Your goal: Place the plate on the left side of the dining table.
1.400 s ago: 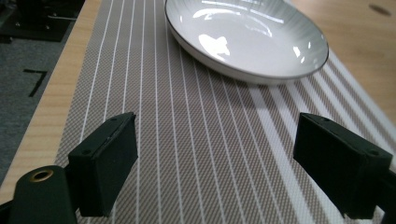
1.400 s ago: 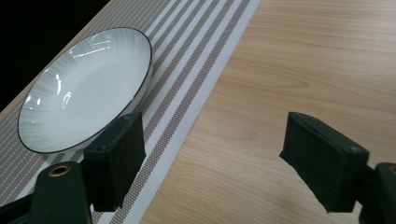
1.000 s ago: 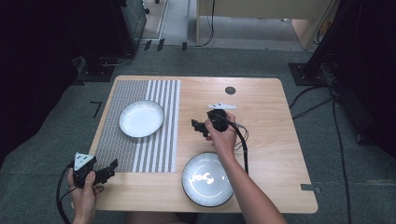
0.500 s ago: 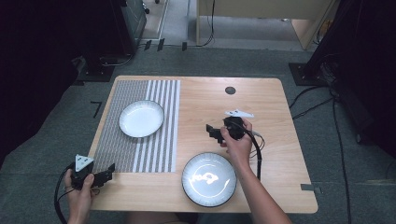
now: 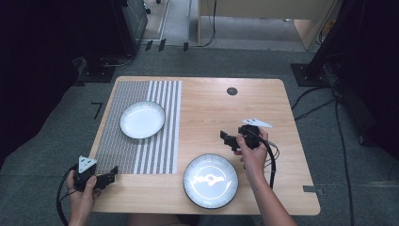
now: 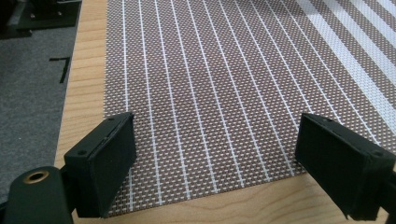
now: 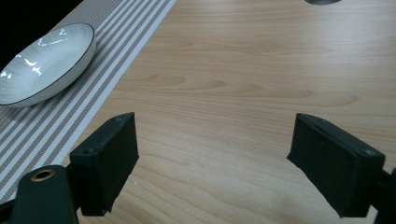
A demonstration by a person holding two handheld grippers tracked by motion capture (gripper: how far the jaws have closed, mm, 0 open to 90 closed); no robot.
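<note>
Risk: the near plate (image 5: 210, 181) sits lower centre of the high view, close to the table's (image 5: 282, 197) front edge. If the right gripper (image 5: 228, 140) comes down at its rim too steeply, I judge the glossy plate could skid toward that edge or tip up instead of seating between the jaws. Second risk: the trailing cable (image 5: 272, 162) loops beside the right hand (image 5: 253, 153) and could snag the plate on a sweep.

Pose: right gripper sits centre-right, just above and right of the near plate, pointing left across bare wood, jaws spread wide and empty. Its own view shows the far plate (image 7: 44, 60) upper left, on the striped mat (image 7: 116, 56).

Left gripper (image 5: 111, 176) rests at lower left, jaws wide and empty, over the mat's (image 6: 224, 93) near edge.
</note>
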